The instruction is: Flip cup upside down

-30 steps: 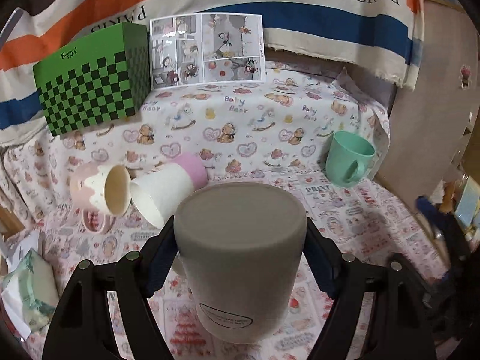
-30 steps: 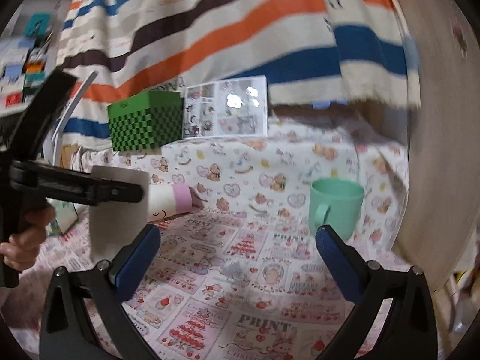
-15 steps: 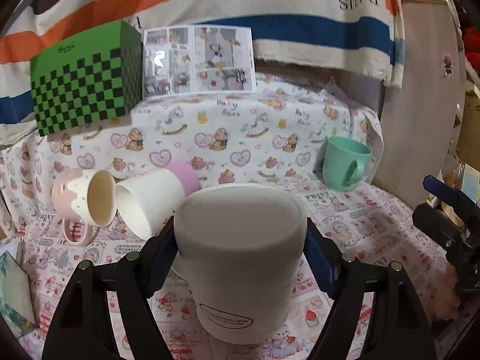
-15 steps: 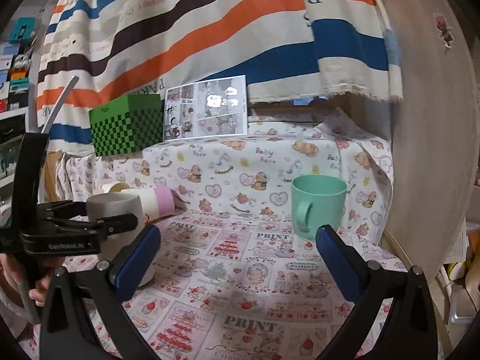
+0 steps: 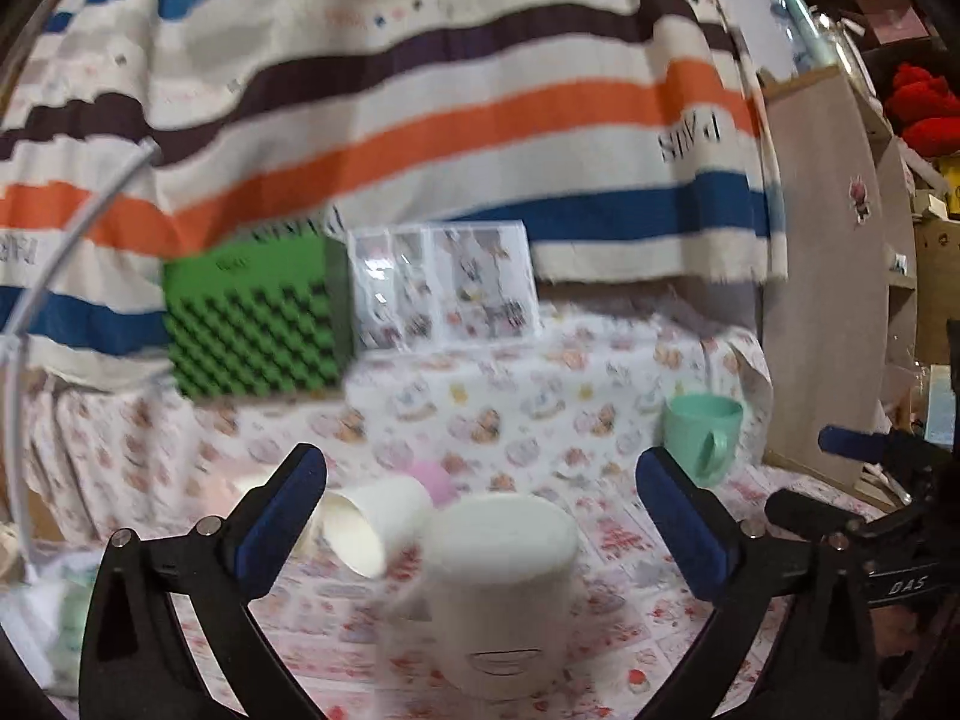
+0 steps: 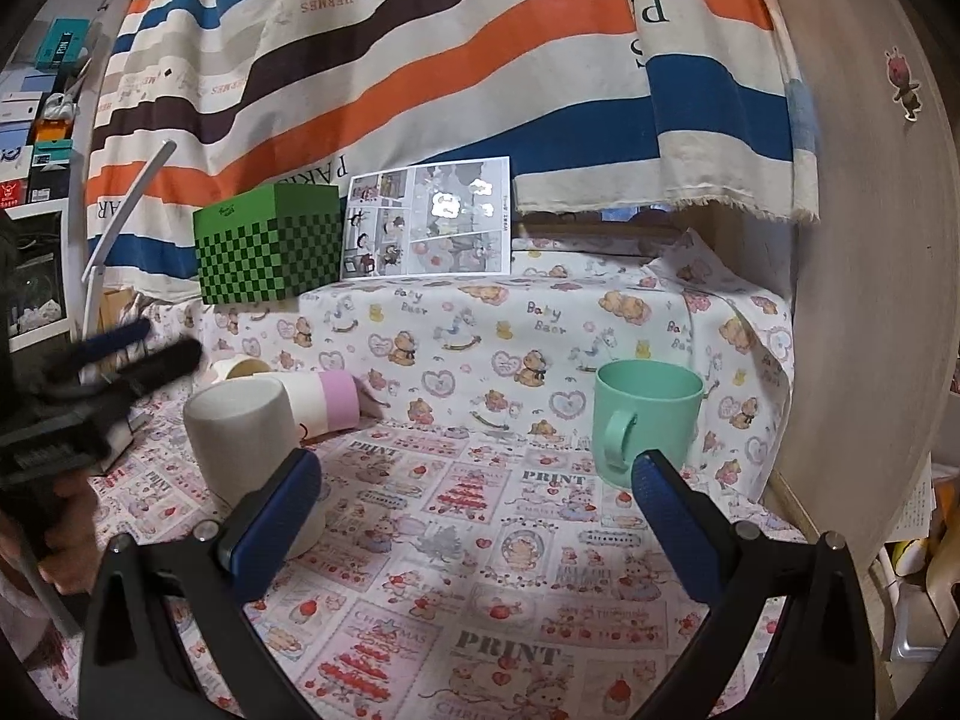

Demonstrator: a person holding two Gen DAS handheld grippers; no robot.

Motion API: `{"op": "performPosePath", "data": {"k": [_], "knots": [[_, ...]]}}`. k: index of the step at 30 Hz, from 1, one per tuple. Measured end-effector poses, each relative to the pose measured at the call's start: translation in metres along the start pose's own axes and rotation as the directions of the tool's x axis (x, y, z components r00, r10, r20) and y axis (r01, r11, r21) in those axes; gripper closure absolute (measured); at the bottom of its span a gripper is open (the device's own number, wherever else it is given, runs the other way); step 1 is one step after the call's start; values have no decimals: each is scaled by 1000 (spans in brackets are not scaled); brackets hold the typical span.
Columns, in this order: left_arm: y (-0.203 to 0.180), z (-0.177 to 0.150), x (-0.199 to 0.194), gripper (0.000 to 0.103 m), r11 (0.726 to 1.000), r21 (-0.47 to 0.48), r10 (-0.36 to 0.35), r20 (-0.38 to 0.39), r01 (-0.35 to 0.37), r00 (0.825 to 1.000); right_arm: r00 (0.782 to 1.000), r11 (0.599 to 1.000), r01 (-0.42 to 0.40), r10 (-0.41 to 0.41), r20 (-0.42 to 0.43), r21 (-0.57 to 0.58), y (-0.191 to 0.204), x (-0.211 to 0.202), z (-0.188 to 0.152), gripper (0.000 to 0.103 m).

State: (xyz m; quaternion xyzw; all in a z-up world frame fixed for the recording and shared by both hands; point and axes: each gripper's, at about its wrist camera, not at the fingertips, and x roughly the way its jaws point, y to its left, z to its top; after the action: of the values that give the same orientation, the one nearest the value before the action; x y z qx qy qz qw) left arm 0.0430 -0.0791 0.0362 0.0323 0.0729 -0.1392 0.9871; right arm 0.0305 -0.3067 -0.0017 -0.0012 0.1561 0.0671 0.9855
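A grey-white cup [image 5: 501, 591] stands upside down on the printed tablecloth, base up; it also shows in the right wrist view [image 6: 243, 441]. My left gripper [image 5: 480, 516] is open, its jaws spread wide and apart from the cup, which sits below and between them. In the right wrist view the left gripper [image 6: 114, 366] is blurred, just left of and above the cup. My right gripper [image 6: 480, 504] is open and empty over the cloth, right of the cup.
A white-and-pink cup [image 6: 318, 402] lies on its side behind the grey cup, with another cup [image 6: 240, 367] behind it. A green mug [image 6: 645, 420] stands upright at the right. A green checkered box [image 6: 270, 243] and a comic sheet [image 6: 426, 219] stand on the raised ledge.
My left gripper has opened and let go of the grey cup, then pulled back and tilted up. The cup now stands alone, upside down, on the cloth. The right gripper barely moved.
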Motion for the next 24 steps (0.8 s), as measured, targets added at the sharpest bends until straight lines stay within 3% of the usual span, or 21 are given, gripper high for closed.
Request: {"op": "performPosePath", "data": {"k": [4, 8, 10, 24], "knots": [[23, 4, -24, 0, 998, -14, 56, 9, -56, 998, 1000, 1000, -23, 23, 18, -19, 4, -4, 0, 0], [48, -7, -32, 0, 994, -54, 96, -64, -100, 993, 999, 999, -38, 38, 4, -23, 5, -1, -1, 0], [54, -16, -36, 0, 990, -74, 116, -56, -120, 992, 999, 999, -40, 40, -6, -21, 4, 1, -1, 0], [55, -44, -36, 0, 972, -101, 201, -115, -213, 973, 998, 997, -59, 58, -10, -40, 8, 2, -2, 0]]}}
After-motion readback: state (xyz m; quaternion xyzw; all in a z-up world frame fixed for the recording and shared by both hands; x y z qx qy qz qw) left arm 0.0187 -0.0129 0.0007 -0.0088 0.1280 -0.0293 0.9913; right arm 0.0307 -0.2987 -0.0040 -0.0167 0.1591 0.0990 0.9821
